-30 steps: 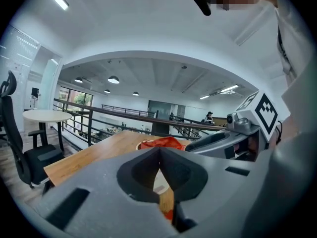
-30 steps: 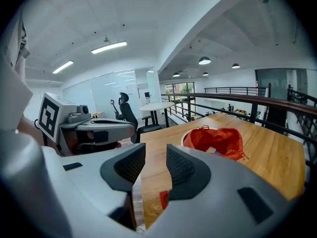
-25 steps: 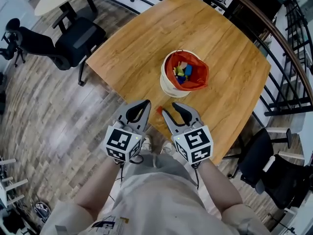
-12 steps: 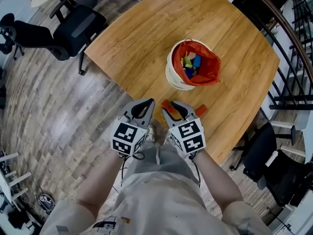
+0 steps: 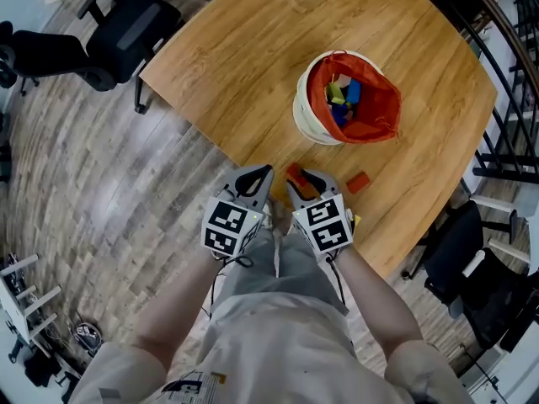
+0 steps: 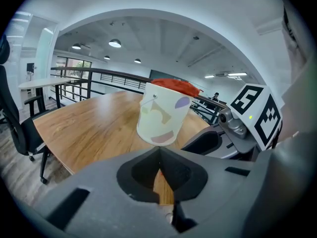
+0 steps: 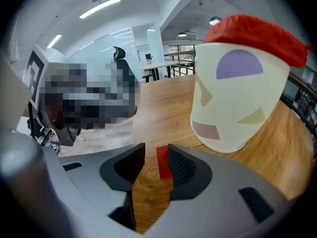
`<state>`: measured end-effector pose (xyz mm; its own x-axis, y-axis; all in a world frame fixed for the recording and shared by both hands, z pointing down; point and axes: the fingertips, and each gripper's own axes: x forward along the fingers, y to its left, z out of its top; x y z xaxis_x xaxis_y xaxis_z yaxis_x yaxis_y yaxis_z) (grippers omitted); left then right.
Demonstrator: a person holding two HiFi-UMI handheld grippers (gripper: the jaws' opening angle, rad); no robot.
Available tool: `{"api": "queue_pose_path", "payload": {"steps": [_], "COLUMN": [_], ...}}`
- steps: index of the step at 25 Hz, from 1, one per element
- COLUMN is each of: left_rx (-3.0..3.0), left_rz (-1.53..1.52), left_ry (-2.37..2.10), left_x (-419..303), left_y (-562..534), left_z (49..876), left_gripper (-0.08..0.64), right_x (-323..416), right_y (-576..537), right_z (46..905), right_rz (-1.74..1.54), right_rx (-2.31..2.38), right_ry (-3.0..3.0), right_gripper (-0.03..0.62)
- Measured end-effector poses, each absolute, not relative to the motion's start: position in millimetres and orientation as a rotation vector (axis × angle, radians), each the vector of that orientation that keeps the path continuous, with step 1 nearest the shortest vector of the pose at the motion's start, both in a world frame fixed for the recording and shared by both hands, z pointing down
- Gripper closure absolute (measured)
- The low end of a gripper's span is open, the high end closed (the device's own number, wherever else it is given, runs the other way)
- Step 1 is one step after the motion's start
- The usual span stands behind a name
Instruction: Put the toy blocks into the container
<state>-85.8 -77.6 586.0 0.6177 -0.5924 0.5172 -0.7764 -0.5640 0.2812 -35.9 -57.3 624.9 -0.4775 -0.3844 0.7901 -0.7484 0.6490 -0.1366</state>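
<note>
Left gripper [image 6: 159, 151] jaws recorded closed, empty; right gripper [image 7: 151, 158] jaws recorded apart, small red rectangular toy block [image 7: 163, 163] seen between them, on light wooden table [image 7: 163, 98]

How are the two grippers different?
The left gripper has its jaws shut, while the right gripper has its jaws apart. Nothing sits between the left gripper's jaws; a red block sits between the right gripper's. Both face the white bucket on the table.

place: open office | signs: swivel chairs [image 5: 126, 30], wooden table [image 5: 236, 66], ceiling lamps [image 6: 115, 43]
</note>
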Motion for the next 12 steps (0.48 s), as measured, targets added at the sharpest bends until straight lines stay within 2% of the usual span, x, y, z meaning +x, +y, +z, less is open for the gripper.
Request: {"api": "queue_pose_path", "payload": {"steps": [12], "left_rx": [2.307], "left_rz": [0.538], "left_ry": [-1.03], "left_x": [-83], "left_y": [-82], "left_z": [620], "left_gripper": [0.548], "right_x": [-37], "right_y": [-61], "right_z": [667], "right_rz": [0.521], "right_rx": [0.79], "right_ry": [-1.995], "right_gripper": [0.448]}}
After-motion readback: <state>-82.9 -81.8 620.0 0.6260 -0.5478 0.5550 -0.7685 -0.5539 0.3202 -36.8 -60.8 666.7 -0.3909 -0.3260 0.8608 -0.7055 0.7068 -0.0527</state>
